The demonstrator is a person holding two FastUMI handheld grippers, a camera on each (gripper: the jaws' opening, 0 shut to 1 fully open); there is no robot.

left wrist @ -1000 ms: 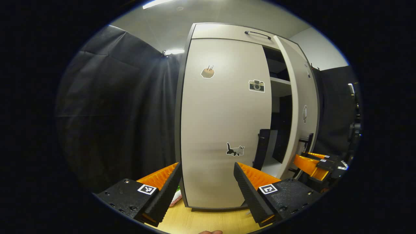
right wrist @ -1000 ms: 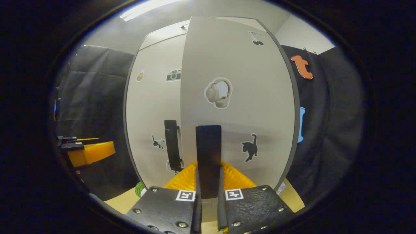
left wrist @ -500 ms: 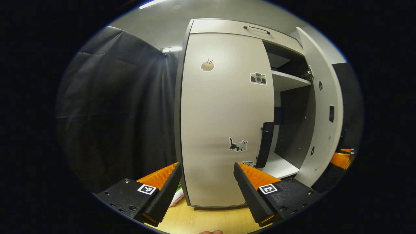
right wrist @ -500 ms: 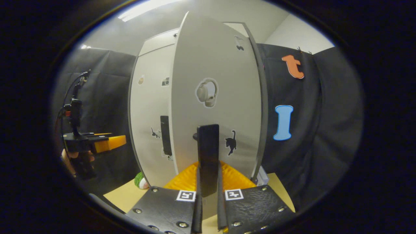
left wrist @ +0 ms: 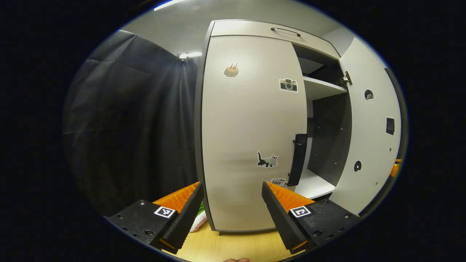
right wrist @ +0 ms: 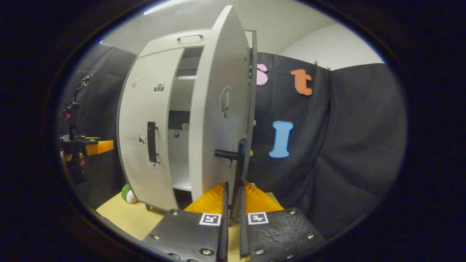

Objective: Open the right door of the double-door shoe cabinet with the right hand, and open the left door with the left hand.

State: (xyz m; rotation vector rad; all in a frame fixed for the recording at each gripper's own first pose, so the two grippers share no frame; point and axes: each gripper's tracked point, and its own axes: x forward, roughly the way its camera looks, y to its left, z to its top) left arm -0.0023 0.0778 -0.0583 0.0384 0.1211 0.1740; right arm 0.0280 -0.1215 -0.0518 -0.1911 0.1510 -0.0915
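Tabletop (left wrist: 218, 249) is carrying the shoe cabinet (left wrist: 251, 32); right gripper (right wrist: 233, 214) is clamping the right door handle (right wrist: 240, 163), left gripper (left wrist: 231, 211) is hanging agape before the left door (left wrist: 251, 127).

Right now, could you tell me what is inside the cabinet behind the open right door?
Behind the right door I see a white shelf up high, a white floor and dark walls, nothing stored. The closed left door covers the other half.

both views face shoe cabinet (left wrist: 251, 134) closely
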